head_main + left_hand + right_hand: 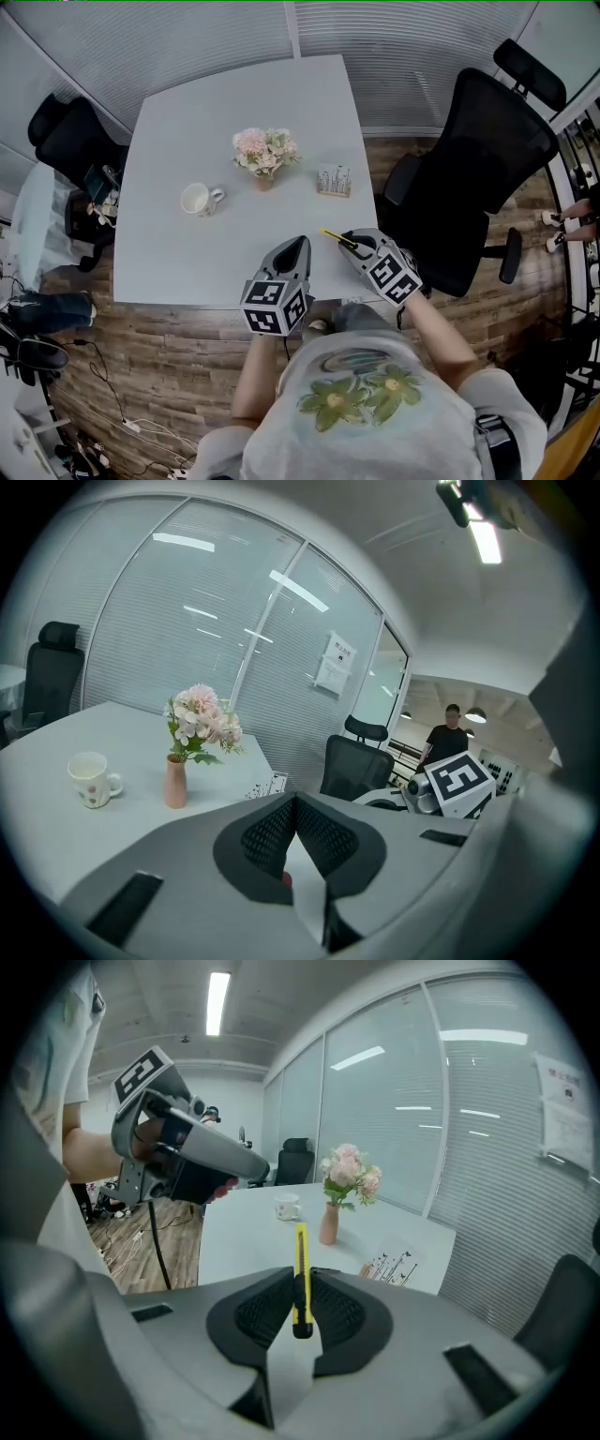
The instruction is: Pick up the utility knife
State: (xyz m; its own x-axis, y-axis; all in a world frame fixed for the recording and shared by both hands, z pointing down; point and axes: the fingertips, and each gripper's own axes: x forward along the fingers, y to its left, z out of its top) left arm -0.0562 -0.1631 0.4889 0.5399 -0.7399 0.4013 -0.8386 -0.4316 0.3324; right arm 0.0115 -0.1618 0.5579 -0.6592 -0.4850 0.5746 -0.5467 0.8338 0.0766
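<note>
The person holds both arms out in front, elbows bent, the left forearm (255,380) and right forearm (441,333) bare. The left gripper (298,244) points ahead and slightly down, its jaws closed tip to tip with nothing between them. Just beside it, the right gripper (350,240) angles inward and tips down more steeply. Its jaws are clamped on the utility knife (300,1274), which sticks out forward past the tips. Both marker cubes face up toward the person's head.
</note>
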